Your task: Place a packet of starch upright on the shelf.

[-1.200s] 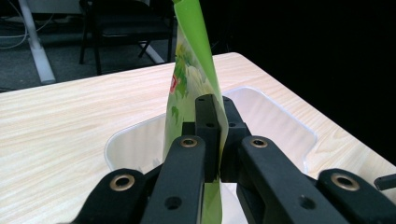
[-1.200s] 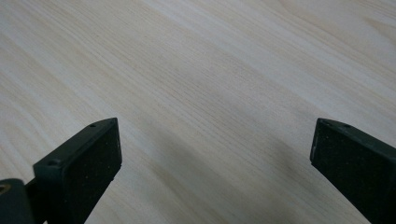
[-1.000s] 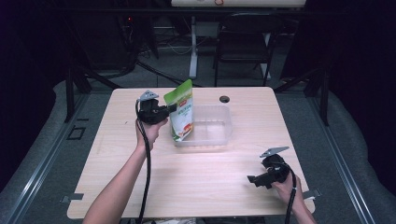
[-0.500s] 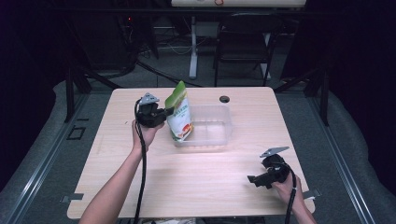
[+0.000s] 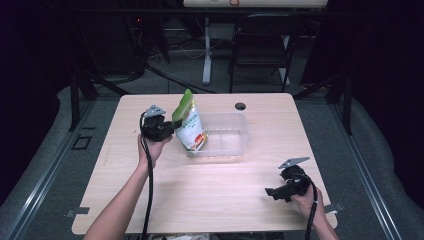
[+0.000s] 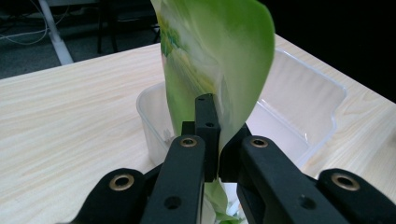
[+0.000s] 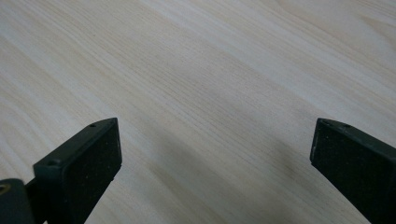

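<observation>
My left fingers (image 5: 172,125) pinch the green pouch (image 5: 189,125), now shifted toward nine o'clock over the clear tub (image 5: 227,137); its bottom is hidden. Right fingers (image 5: 272,192) gape wide.

The counter (image 5: 200,195) is a pale wood-grain top with rounded corners, standing on a grey floor (image 5: 380,165). A clear plastic tub (image 5: 227,145) sits directly on it, toward the far middle. Just beyond the tub, near the far edge, a small dark round cable hole (image 5: 240,106) is set into the surface.
</observation>
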Action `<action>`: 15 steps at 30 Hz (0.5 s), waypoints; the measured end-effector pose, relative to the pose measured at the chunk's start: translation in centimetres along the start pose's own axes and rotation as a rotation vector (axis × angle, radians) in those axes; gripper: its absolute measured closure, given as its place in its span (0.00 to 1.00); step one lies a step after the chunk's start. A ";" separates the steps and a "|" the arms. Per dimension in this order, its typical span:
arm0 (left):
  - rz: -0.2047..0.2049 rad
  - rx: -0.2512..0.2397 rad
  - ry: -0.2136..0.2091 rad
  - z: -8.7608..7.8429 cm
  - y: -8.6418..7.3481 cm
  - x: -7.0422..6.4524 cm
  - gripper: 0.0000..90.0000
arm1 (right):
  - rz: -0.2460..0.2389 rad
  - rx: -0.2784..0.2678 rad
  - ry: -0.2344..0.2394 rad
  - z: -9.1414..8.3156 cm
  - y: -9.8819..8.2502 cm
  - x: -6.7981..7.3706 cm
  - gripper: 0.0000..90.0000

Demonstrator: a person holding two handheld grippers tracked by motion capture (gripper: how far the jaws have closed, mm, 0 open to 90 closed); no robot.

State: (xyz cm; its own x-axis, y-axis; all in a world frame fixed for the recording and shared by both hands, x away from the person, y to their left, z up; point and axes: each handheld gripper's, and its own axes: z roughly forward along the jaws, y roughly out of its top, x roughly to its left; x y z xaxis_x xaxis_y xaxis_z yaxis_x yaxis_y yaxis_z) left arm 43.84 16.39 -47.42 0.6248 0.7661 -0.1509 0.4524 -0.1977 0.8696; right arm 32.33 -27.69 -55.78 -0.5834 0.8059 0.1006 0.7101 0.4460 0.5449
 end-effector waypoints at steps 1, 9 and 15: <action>-0.007 0.000 0.004 0.0 -0.1 0.0 1.00 | 0.000 0.000 0.000 0.0 0.0 0.0 0.02; -0.048 0.038 0.034 -0.1 -0.3 0.6 0.65 | 0.002 -0.005 -0.002 0.0 0.0 0.0 0.02; -0.094 0.030 0.042 -1.0 -0.1 1.0 0.43 | 0.004 -0.006 -0.004 0.0 0.0 0.0 0.02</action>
State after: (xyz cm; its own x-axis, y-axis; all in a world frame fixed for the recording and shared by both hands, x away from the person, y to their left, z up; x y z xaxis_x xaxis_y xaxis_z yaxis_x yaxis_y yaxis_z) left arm 43.79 17.78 -47.20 0.5514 0.8072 -0.2106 0.5271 -0.1415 0.8379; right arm 32.34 -27.69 -55.78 -0.5793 0.8090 0.0995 0.7099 0.4407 0.5493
